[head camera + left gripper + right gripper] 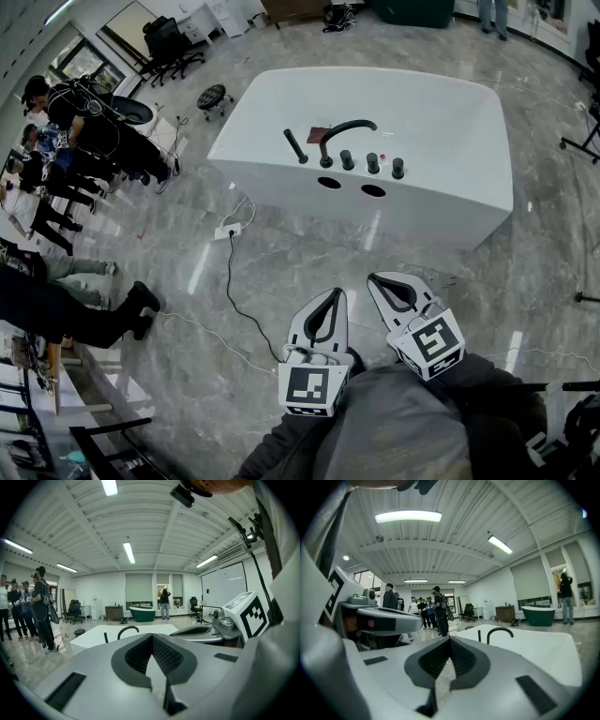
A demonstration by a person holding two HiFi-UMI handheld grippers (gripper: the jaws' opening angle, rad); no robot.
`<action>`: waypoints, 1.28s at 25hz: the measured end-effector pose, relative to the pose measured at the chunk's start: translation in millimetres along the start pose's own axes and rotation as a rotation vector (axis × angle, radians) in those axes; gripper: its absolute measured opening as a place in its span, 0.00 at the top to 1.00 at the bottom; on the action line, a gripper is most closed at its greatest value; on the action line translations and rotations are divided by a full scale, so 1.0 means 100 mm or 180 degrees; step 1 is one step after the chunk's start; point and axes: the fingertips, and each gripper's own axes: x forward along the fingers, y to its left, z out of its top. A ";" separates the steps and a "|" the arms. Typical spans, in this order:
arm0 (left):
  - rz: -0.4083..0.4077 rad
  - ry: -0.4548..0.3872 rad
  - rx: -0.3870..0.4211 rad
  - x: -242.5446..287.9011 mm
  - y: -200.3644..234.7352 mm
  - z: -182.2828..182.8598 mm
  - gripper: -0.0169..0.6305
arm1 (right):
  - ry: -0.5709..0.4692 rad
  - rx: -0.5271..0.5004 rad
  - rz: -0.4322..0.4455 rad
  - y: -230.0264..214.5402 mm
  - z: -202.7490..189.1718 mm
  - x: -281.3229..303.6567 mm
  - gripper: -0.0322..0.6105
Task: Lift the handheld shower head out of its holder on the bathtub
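A white bathtub (441, 202) stands on the marble floor ahead of me. On its near rim, a slim black handheld shower head (295, 146) stands tilted in its holder, left of a curved black spout (345, 129) and three black knobs (372, 163). My left gripper (336, 292) and right gripper (375, 278) are held side by side low in the head view, well short of the tub. Both are shut with nothing between the jaws. The shower head (106, 637) and spout (127, 630) show far off in the left gripper view; the right gripper view also shows the shower head (479, 635).
Several people (80, 131) stand at the left. A black cable (231, 281) and a power strip (228, 230) lie on the floor between me and the tub. A stool (214, 96) and office chairs (169, 42) stand behind. A green tub (142, 613) is far back.
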 end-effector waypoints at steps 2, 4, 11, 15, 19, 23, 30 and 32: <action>-0.0016 -0.0025 0.0025 0.03 -0.06 0.02 0.97 | 0.0005 0.0004 0.0002 -0.05 0.00 -0.03 0.94; -0.0027 -0.0028 0.0039 0.08 -0.13 0.03 0.97 | 0.0009 0.0017 0.0006 -0.11 -0.01 -0.08 0.94; 0.0033 0.0063 -0.0010 0.25 -0.41 0.07 0.97 | -0.0013 0.0081 0.0022 -0.47 0.11 -0.24 0.94; 0.0145 -0.0019 -0.0083 0.24 -0.41 0.27 0.97 | -0.0131 0.0060 0.0080 -0.49 0.29 -0.31 0.94; 0.0238 -0.0082 -0.0062 0.22 -0.46 0.51 0.97 | -0.0219 -0.0006 0.0116 -0.48 0.52 -0.39 0.94; 0.0294 -0.0048 -0.0103 0.24 -0.36 0.44 0.97 | -0.0181 0.0052 0.0105 -0.47 0.47 -0.29 0.94; 0.0367 -0.0031 -0.0215 0.32 0.19 0.24 0.97 | 0.0011 0.0102 0.0193 -0.34 0.30 0.18 0.94; 0.0362 -0.0065 -0.0232 0.39 0.42 0.21 0.97 | 0.0049 0.0074 0.0190 -0.31 0.30 0.40 0.94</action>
